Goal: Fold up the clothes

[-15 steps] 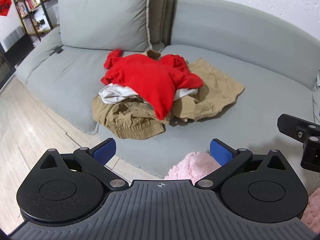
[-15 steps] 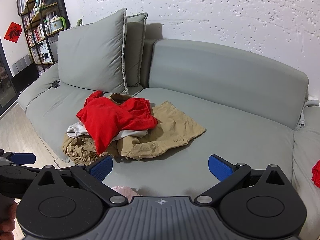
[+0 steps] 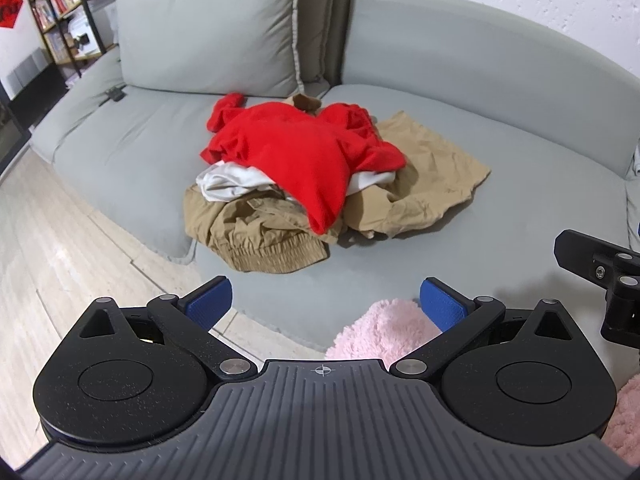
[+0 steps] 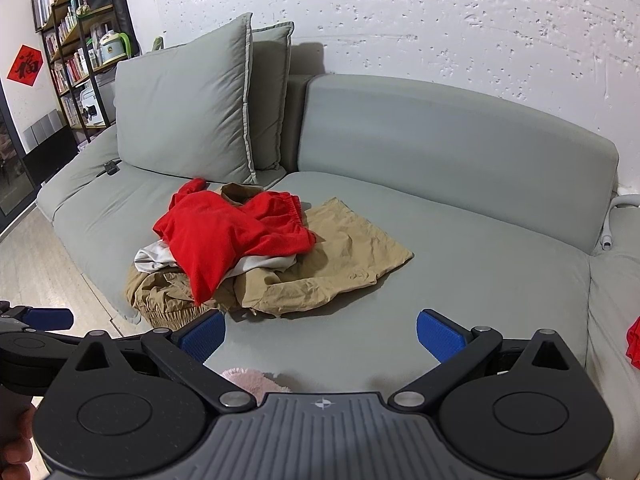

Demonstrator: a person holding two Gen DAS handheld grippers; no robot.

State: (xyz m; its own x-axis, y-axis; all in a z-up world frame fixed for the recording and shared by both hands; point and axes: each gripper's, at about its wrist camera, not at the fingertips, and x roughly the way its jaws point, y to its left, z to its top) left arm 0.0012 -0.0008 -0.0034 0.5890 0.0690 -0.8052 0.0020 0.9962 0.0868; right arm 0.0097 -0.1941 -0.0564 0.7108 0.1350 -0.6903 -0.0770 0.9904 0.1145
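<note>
A grey sofa [image 4: 460, 280] fills the view, with two grey cushions [image 4: 180, 116] upright at its back around 11 o'clock. A bookshelf [image 4: 76, 52] stands at 10 o'clock beside a red wall decoration [image 4: 25, 65]. Pink fluffy fabric [image 3: 384, 330] lies at 6 o'clock.

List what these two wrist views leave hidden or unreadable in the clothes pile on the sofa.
- White garment: both views, mostly buried under the red garment; its type is unclear.
- Tan garments: both views, overlapped and crumpled; how many there are cannot be told.
- Red cloth: right wrist view, cut off by the right edge.
- Pink fluffy item: left wrist view, hidden behind the left hand-held gripper.
</note>
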